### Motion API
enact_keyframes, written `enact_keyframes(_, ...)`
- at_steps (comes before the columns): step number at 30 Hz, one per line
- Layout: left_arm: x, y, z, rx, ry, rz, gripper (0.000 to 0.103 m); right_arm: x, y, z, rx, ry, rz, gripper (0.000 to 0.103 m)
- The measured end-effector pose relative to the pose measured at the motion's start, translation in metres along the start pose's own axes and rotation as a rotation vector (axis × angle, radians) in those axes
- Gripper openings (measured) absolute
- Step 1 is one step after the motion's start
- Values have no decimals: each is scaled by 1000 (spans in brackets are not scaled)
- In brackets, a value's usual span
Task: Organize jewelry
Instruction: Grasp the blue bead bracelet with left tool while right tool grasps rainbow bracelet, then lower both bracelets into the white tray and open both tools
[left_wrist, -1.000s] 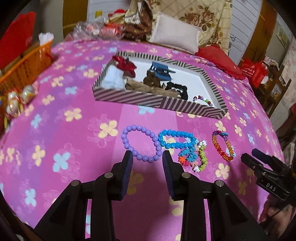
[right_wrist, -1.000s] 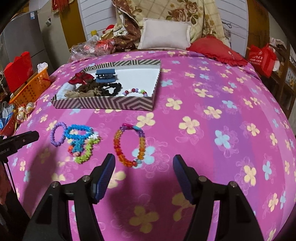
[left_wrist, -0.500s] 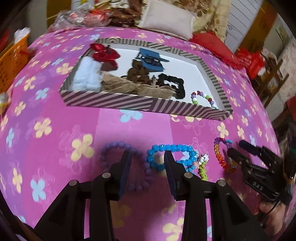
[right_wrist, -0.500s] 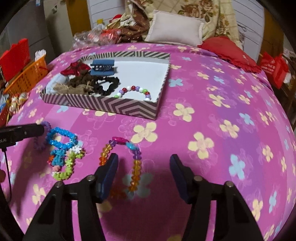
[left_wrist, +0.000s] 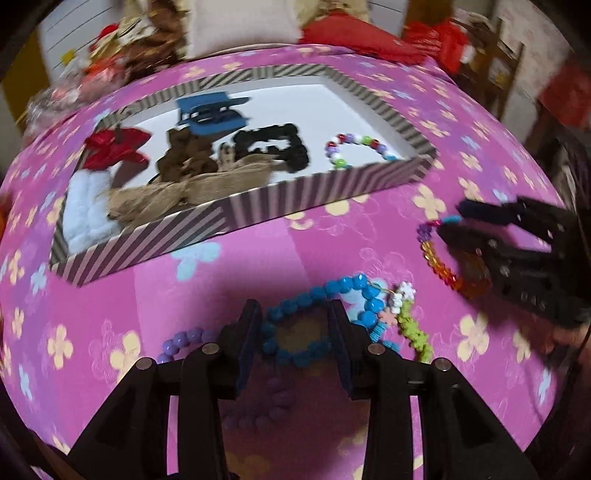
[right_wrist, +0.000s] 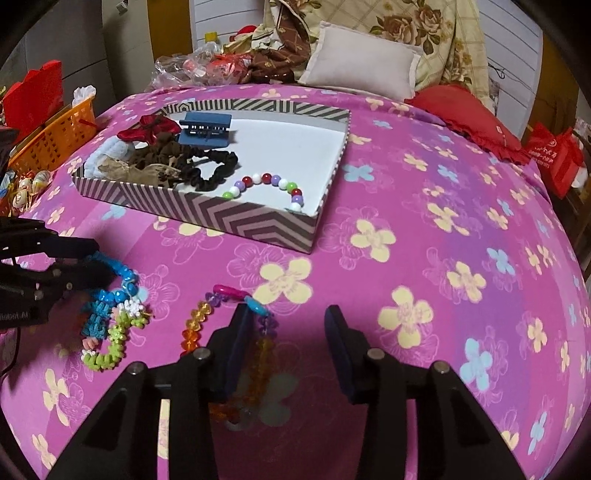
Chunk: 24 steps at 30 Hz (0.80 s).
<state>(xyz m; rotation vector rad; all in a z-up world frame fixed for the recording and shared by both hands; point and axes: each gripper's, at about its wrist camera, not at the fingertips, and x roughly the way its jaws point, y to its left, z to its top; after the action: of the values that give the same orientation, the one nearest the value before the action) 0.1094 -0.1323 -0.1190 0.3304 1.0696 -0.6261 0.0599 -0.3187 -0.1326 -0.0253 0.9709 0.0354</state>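
**Closing in on two bracelets at once, one per hand**

Hovering low over the pink flowered bedspread (right_wrist: 443, 229), both grippers point down at beads lying in front of the striped box (right_wrist: 236, 218).

Left gripper (left_wrist: 293, 328): jaws part-spread and straddling the near-left side of the blue bead bracelet (left_wrist: 314, 325). The beads pass between the pads, but I can't confirm the pads press on them, so not a grip yet. The ring's long axis runs left-right across the jaw gap. The purple bracelet (left_wrist: 181, 341) lies just left, half under the left finger.

Right gripper (right_wrist: 288, 332): jaws closing. The amber and orange bracelet (right_wrist: 199, 325) lies at the left finger; its right strand runs away from the camera just inside that pad, the rest loops outside to the left. The right pad is apart from the beads, so nothing is pinched.

The green and white bracelet (right_wrist: 114, 339) sits between the two targets, touching the blue one.

Judgement: each hand is nearer its own bracelet. The box lies straight ahead of both, with one mixed-colour bracelet (right_wrist: 269, 184) already inside.
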Motion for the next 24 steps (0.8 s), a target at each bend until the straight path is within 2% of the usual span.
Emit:
enact_keyframes(5, 4, -3, 6, 38, -5, -6, 29, 1, 2, 1, -3, -7, -4, 43)
enact_keyframes(6, 4, -3, 7, 44, -10, -7, 21, 1, 3, 1, -4, -10, -2, 36)
enact_keyframes(7, 4, -4, 7, 53, -15, -7, 14, 1, 4, 1, -7, -14, 3, 21)
enact_keyframes(8, 4, -5, 7, 53, -18, -8, 5, 0, 5, 1, -14, -16, 3, 13)
enact_keyframes(9, 4, -4, 7, 43, -22, -17, 2, 0, 7, 1, -24, -14, 2, 9)
enact_keyframes(15, -8, -4, 4, 14, -61, -53, 2, -8, 10, 2, -10, -26, 40, 9)
enact_keyframes(18, -24, 1, 11, -28, -93, -74, 2, -20, 10, 7, -2, -50, 58, 9)
enact_keyframes(24, -52, -2, 34, -42, -164, -81, 2, -48, 9, 27, 5, -105, 91, 9)
